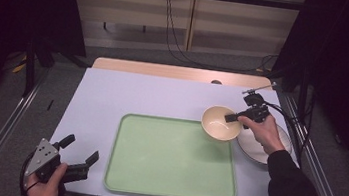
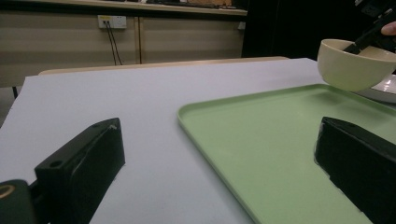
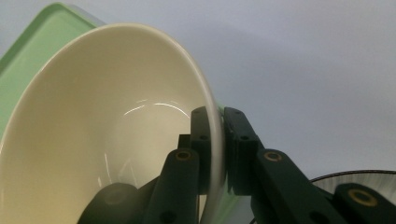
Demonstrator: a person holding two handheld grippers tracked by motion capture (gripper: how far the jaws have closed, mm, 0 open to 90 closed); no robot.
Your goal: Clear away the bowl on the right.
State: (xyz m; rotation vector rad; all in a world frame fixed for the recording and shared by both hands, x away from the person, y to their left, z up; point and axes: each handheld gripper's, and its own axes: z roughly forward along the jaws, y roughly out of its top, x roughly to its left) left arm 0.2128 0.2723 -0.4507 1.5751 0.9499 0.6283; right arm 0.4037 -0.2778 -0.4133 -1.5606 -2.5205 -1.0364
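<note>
The bowl (image 1: 221,123) hung tilted above the green tray's (image 1: 168,194) far right corner, rim clamped in the right gripper's (image 1: 234,118) jaws; setting down remained; the left gripper's (image 1: 79,149) jaws stood apart, empty.

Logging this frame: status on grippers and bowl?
Right gripper clamped on cream bowl rim, held tilted over green tray corner. Left gripper open, idle. White plate close beside.

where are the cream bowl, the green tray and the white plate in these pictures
cream bowl (image 1: 220,125), high view, on its inner bottom
green tray (image 1: 170,159), high view, on its bare flat floor
white plate (image 1: 253,147), high view, on the part of its face between the bowl and the hand
</note>
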